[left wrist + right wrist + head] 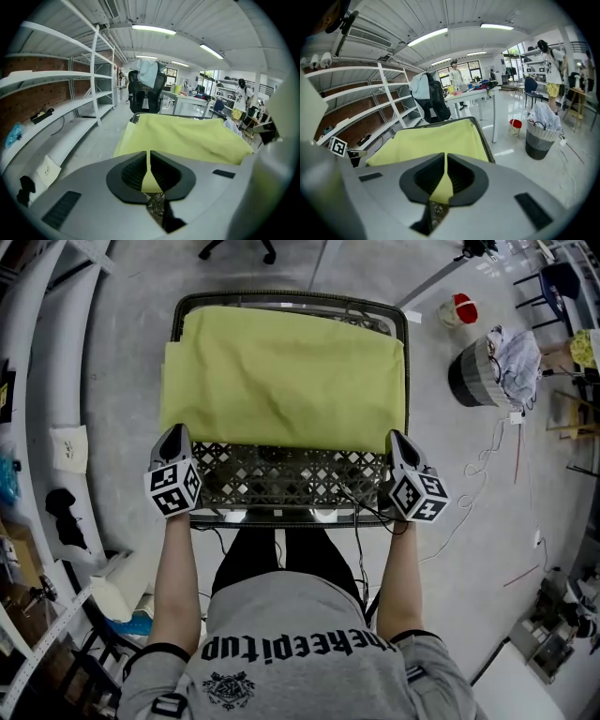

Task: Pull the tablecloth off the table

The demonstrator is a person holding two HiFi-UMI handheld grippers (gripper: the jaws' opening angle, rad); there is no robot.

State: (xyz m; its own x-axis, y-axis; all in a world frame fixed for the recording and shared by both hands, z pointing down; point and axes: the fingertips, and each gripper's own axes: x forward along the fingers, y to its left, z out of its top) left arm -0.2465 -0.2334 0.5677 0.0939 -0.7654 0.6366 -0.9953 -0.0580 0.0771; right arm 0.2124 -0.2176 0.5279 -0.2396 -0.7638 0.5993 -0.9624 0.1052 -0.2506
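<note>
Near strip: bare lattice surface (281, 476), open.
Left: floor (122, 381) free up to white shelving (52, 371).
Right: floor free; basket (473, 381), red bucket (461, 309) well apart.
Far: chair base (239, 249) beyond the surface.
</note>
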